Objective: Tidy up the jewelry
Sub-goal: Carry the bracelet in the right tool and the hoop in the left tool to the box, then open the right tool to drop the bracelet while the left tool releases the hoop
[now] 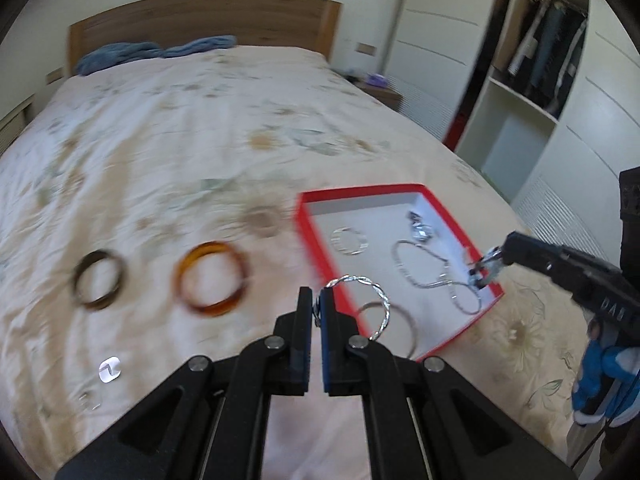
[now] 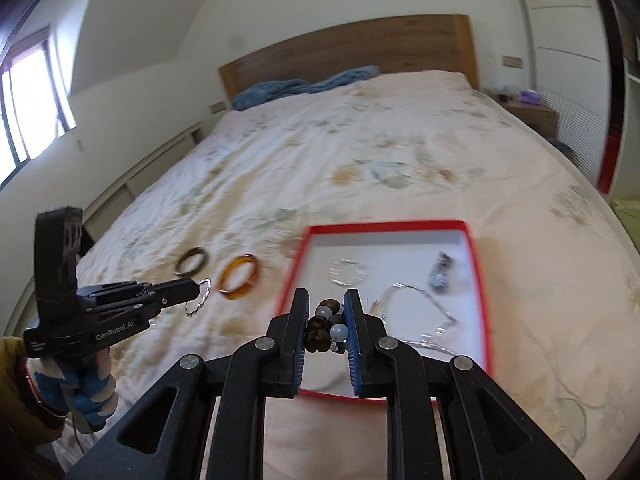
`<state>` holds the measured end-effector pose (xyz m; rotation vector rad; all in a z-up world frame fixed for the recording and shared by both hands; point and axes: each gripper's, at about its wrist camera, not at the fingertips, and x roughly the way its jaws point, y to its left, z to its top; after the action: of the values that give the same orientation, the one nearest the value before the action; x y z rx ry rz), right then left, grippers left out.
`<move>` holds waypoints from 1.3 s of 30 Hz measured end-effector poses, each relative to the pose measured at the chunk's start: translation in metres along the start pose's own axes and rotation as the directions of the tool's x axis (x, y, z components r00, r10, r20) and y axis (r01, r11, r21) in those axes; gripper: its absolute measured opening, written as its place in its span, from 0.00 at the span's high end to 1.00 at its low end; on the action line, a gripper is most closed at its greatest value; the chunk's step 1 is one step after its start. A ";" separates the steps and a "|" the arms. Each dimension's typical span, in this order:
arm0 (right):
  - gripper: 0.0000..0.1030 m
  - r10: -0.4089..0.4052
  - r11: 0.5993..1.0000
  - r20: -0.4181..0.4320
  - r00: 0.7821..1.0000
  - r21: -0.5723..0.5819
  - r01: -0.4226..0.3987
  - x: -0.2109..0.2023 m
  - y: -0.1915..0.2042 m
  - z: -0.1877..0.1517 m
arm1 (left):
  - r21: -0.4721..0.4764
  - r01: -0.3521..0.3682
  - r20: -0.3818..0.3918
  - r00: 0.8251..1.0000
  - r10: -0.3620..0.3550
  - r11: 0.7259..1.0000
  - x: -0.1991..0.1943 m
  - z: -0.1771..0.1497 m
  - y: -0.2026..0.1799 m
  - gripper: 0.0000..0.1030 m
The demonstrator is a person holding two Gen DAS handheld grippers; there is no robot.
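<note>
My left gripper [image 1: 316,300] is shut on a twisted silver bangle [image 1: 378,304], which hangs to the right of its fingers over the near left corner of the red box [image 1: 306,216]. From the right wrist view the same gripper [image 2: 198,290] holds the bangle [image 2: 200,298] left of the box [image 2: 290,272]. My right gripper [image 2: 326,308] is shut on a beaded bracelet [image 2: 324,326] of dark brown and pale beads, above the box's near edge. The box's white inside holds silver bangles [image 1: 424,276], a small ring [image 1: 350,240] and a dark shiny piece [image 1: 420,228].
An amber bangle [image 1: 212,278] and a dark brown bangle [image 1: 98,280] lie on the floral bedspread [image 1: 180,140] left of the box. A small white tab [image 1: 109,369] lies nearer. Blue cloth [image 1: 152,52] rests by the wooden headboard. A wardrobe [image 1: 536,80] stands at the right.
</note>
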<state>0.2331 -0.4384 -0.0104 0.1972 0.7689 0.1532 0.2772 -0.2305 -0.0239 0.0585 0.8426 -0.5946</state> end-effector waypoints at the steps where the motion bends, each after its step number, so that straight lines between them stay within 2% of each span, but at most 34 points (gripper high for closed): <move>1: 0.83 -0.006 1.000 -0.004 1.000 0.008 0.006 0.002 -0.006 -0.002 | 0.013 0.000 -0.007 1.000 0.000 1.000 0.009 0.003 -0.008 0.97; 7: 0.83 -0.047 0.996 -0.047 0.998 0.076 0.051 0.020 -0.050 -0.023 | 0.085 -0.053 -0.072 0.996 0.059 0.995 0.070 0.016 -0.046 0.97; 12: 0.83 -0.065 0.990 -0.093 0.993 0.116 0.076 0.031 -0.076 -0.041 | 0.103 -0.102 -0.131 0.985 0.115 0.989 0.104 0.014 -0.053 0.97; 23: 0.83 -0.064 0.990 -0.143 0.988 0.115 0.080 0.050 -0.084 -0.053 | 0.171 -0.157 -0.178 0.966 0.187 0.973 0.133 0.005 -0.062 0.97; 25: 0.82 -0.075 0.989 -0.150 0.986 0.113 0.093 0.053 -0.083 -0.051 | 0.187 -0.164 -0.172 0.965 0.196 0.969 0.134 0.004 -0.064 0.95; 28: 0.80 -0.089 0.988 -0.157 0.984 0.113 0.107 0.051 -0.081 -0.050 | 0.161 -0.134 -0.180 0.970 0.163 0.978 0.131 0.006 -0.063 0.95; 32: 0.67 -0.114 0.986 -0.149 0.982 0.104 0.130 0.040 -0.077 -0.046 | 0.135 -0.116 -0.168 0.976 0.138 0.984 0.118 0.010 -0.061 0.86; 33: 0.67 -0.117 0.985 -0.144 0.983 0.106 0.133 0.036 -0.076 -0.045 | 0.129 -0.109 -0.160 0.979 0.129 0.986 0.111 0.011 -0.061 0.83; 39: 0.66 -0.140 0.983 -0.098 0.985 0.102 0.150 -0.002 -0.062 -0.031 | 0.088 -0.094 -0.118 0.988 0.104 0.992 0.062 0.021 -0.055 0.82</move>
<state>0.2135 -0.4954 -0.0455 0.2387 0.8795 -0.0184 0.2947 -0.3120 -0.0447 0.2130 0.9282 -0.5360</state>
